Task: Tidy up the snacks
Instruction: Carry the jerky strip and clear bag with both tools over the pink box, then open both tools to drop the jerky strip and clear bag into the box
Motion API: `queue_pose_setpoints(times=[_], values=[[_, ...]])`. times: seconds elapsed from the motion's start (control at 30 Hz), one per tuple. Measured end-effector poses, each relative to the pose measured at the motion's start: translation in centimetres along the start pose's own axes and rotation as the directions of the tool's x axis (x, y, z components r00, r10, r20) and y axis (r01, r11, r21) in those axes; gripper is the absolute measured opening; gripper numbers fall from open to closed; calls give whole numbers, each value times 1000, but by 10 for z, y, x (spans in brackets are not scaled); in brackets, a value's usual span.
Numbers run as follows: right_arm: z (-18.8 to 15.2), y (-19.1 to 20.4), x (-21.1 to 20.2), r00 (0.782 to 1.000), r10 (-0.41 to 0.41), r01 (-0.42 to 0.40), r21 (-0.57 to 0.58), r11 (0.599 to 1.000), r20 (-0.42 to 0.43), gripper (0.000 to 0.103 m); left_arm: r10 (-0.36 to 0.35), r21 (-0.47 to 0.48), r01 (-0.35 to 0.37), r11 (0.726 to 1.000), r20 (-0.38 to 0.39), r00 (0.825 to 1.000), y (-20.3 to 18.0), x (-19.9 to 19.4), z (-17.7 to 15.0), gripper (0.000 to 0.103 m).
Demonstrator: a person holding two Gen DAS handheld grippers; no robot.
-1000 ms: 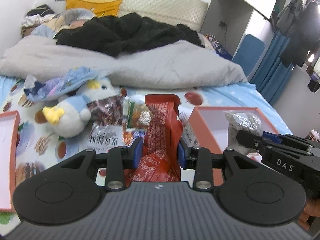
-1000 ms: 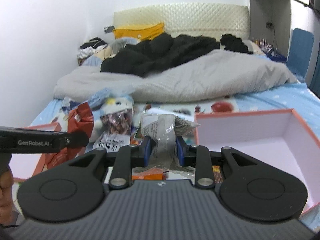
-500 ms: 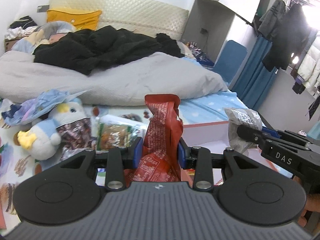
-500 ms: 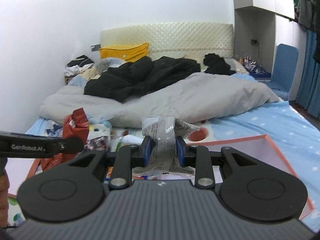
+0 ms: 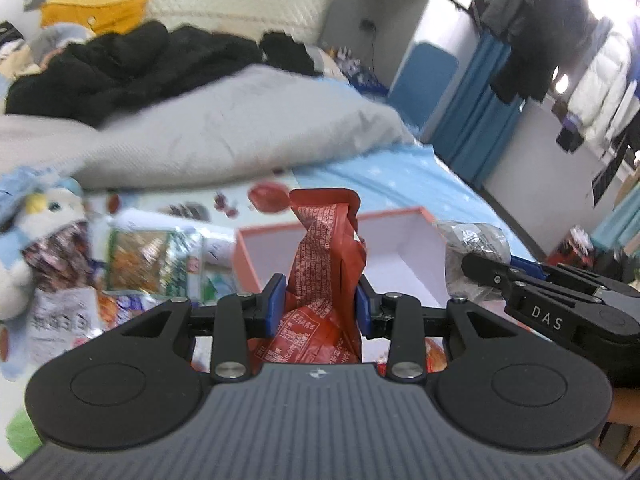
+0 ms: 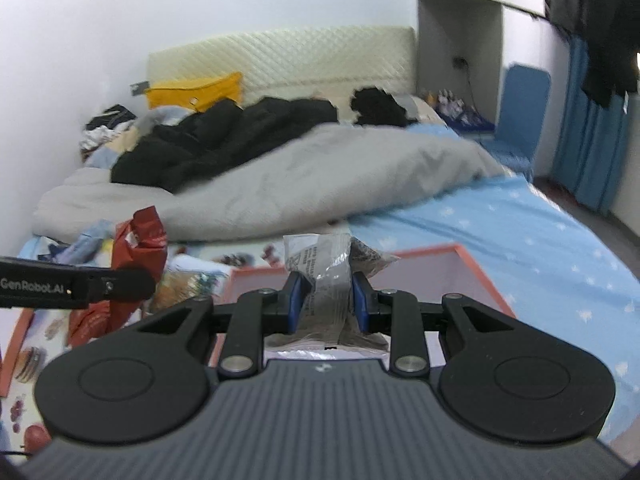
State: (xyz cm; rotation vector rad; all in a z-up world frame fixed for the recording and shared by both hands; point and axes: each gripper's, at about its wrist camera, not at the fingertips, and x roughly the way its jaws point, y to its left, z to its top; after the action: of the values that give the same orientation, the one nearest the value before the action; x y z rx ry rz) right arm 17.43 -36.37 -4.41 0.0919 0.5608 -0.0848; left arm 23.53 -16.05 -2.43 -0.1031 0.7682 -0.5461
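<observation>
Plush toy (image 5: 28, 232) and loose snack packs (image 5: 148, 260) on the bed at left, left gripper (image 5: 320, 308) clamped on a red bag (image 5: 320, 264) held before the open box (image 5: 404, 240), right gripper (image 6: 328, 304) clamped on a silver bag (image 6: 324, 276) held above that box (image 6: 476, 272)

My left gripper (image 5: 320, 306) pinches red snack bag (image 5: 322, 280) upright between blue pads | open orange box (image 5: 256, 258) just behind it | right gripper (image 5: 476, 266) at right clamps silver packet (image 5: 470, 240) | loose snacks (image 5: 148, 258), plush penguin (image 5: 36, 216) at left
</observation>
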Motion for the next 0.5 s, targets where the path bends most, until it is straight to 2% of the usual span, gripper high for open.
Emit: queue_pose_setpoints(times=[0.23, 0.5], values=[[-28, -28, 25, 995, -28, 29, 2, 1000, -92, 30, 9, 38, -4, 999, -112, 994, -19, 57, -17, 41], [-57, -51, 48, 986, -52, 56, 24, 998, -161, 29, 29, 64, -16, 998, -199, 980, -27, 98, -33, 42]])
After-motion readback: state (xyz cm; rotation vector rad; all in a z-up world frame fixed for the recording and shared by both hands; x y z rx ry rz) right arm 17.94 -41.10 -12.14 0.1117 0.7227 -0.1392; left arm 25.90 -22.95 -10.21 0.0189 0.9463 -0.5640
